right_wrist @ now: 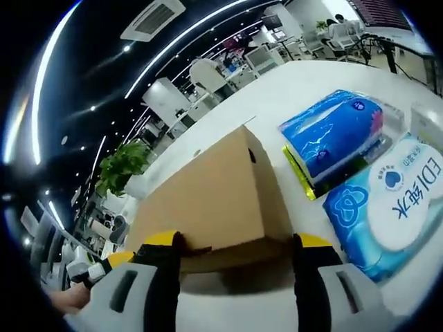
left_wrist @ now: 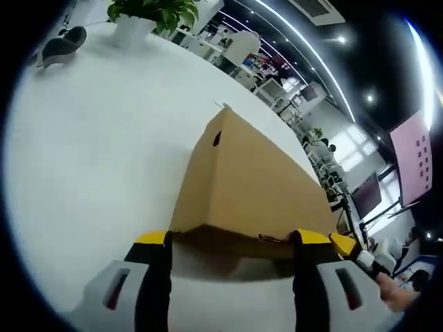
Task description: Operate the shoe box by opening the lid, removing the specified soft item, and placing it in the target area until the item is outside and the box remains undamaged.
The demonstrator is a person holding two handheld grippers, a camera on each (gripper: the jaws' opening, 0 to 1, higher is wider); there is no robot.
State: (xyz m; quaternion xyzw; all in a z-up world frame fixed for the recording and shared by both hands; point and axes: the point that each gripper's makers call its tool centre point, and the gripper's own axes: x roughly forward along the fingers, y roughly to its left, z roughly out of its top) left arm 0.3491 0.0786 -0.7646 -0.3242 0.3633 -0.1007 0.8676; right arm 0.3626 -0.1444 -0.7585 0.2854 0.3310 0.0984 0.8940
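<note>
The light, stiff cardboard shoe box (left_wrist: 242, 187) is being approached at 12 o'clock by both spread hand-held grippers (left_wrist: 232, 252) (right_wrist: 239, 252); its lid edge is being judged the hold.

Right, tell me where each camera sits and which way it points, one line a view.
Left gripper view: rides the left gripper, looking along its yellow-tipped fingers at one end of the brown cardboard shoe box on the white table; a potted plant beyond; the right gripper and a hand at lower right.
Right gripper view: rides the right gripper, facing the box's other side; blue tissue packs alongside; the left gripper at lower left.
Shared: box, table, plant.
</note>
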